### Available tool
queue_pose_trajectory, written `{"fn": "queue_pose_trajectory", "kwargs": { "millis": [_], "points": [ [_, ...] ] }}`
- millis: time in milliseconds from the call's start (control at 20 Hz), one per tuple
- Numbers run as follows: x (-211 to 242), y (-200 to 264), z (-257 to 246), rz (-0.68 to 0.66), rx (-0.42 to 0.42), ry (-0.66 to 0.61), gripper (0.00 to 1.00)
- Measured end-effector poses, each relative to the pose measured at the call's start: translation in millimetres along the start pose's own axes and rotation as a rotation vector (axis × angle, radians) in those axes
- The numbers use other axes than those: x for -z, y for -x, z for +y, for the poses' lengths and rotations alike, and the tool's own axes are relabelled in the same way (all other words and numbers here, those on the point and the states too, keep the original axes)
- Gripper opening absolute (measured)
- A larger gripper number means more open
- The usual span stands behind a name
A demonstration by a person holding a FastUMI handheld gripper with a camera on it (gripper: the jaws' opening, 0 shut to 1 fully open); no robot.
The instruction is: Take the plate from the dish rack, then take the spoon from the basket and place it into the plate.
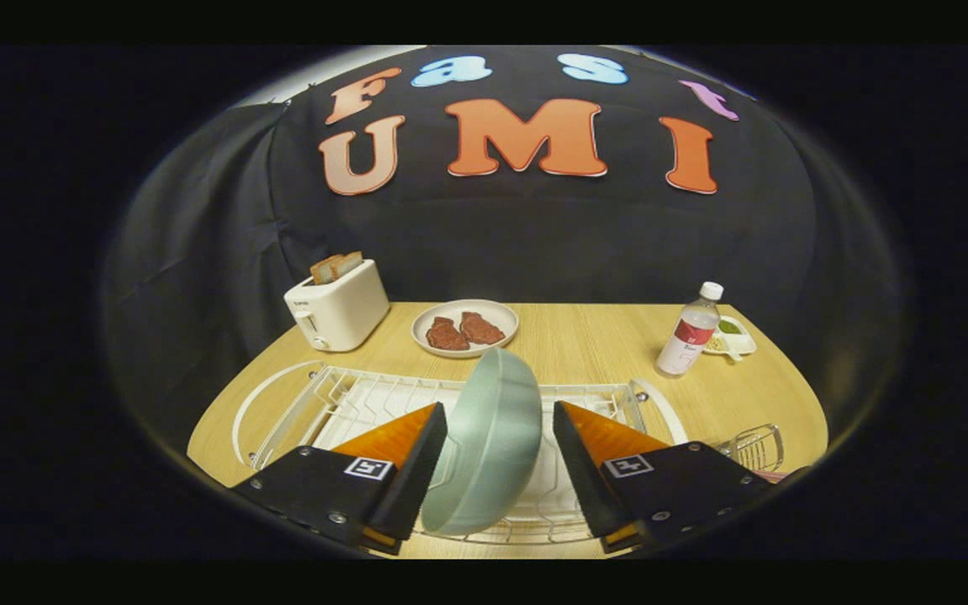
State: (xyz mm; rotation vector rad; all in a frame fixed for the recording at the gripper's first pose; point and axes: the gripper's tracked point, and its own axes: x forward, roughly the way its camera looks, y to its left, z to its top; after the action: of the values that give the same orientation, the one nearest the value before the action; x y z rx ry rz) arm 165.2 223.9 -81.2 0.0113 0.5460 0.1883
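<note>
The gripper (499, 449) has its fingers spread open on both sides of the pale green plate (488, 445), which stands on edge in the white dish rack (316, 403). The right finger is apart from it; the left looks just beside it.

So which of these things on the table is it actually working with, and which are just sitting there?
In the job:
- green plate, standing on edge in the dish rack, between the open gripper fingers
- wire basket, beside the rack

Just sitting there:
- toaster with bread
- white plate of meat
- bottle
- small dish

Screwed black mounts (316, 491), square markers.
</note>
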Motion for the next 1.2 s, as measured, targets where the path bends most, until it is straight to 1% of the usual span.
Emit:
{"fn": "queue_pose_trajectory", "kwargs": {
  "millis": [50, 100, 150, 200, 400, 500, 600, 950, 1100, 1200],
  "points": [
    [4, -1, 3, 0.022, -0.004, -0.021, 0.73],
    [9, -5, 5, 0.041, 0.000, -0.049, 0.64],
    [15, -8, 6, 0.067, 0.005, -0.065, 0.58],
    [15, -8, 0, 0.069, 0.030, -0.074, 0.44],
    [11, -6, -9, 0.074, 0.099, -0.106, 0.34],
    [1, -6, -14, 0.046, 0.142, -0.108, 0.31],
    [-13, -2, -21, 0.012, 0.186, -0.076, 0.28],
    [-21, -1, -24, 0.008, 0.218, -0.070, 0.28],
    [-31, 3, -31, -0.013, 0.252, -0.057, 0.28],
    [-40, 7, -32, -0.031, 0.246, -0.069, 0.28]
  ]
}}
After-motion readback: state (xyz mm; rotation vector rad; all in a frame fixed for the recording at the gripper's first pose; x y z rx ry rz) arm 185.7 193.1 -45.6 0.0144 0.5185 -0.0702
